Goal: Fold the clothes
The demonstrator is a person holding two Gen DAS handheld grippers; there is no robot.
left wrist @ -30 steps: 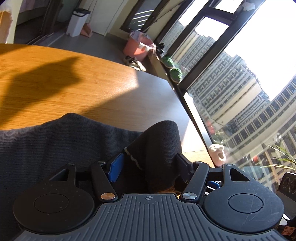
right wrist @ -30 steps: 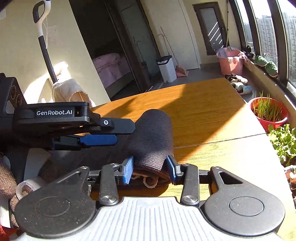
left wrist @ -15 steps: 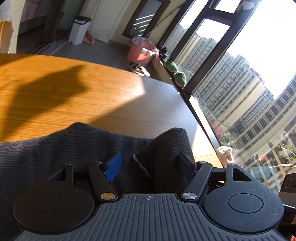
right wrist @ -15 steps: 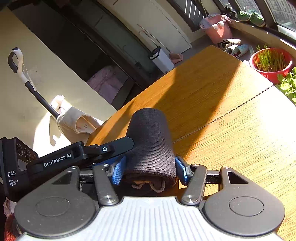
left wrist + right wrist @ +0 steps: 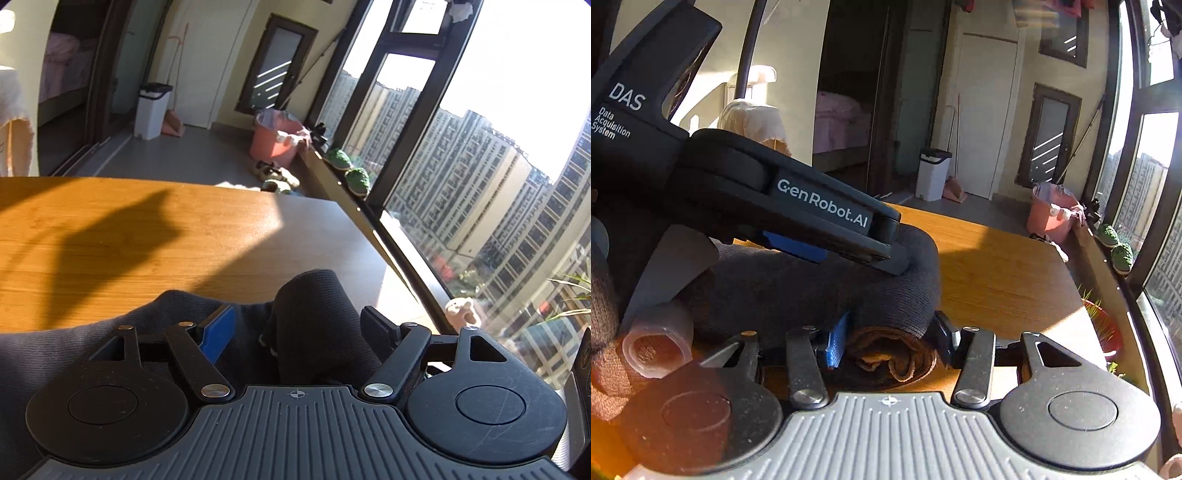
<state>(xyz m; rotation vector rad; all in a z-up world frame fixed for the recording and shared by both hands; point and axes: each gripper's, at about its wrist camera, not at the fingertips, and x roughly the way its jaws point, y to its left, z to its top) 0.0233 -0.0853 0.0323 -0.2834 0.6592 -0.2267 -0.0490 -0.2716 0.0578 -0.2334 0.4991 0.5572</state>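
A dark knit garment (image 5: 798,284) is bunched on the wooden table (image 5: 1004,280), its near end rolled into a thick fold with a tan-brown inner edge showing at the roll's mouth. That rolled end is clamped by the right gripper (image 5: 890,334): both pads are pressed against the roll's sides, jaws at a narrow-to-medium gap filled by cloth. In the left wrist view the same garment (image 5: 74,343) is seen spread to the left, with a raised hump of fabric standing between the fingers of the left gripper (image 5: 299,328). The left jaws are set wide; the hump lies against the right black pad, while the blue left pad (image 5: 218,334) stands apart from the hump, over flatter cloth, so no firm grip is shown. From the right wrist view the left gripper (image 5: 871,251) is seen from the side, its fingertip resting on top of the rolled cloth. The table beyond the garment is half sunlit, half in shadow. A pink bucket (image 5: 275,138) and a white bin (image 5: 151,110) are seen on the floor behind, near the tall windows (image 5: 480,166).
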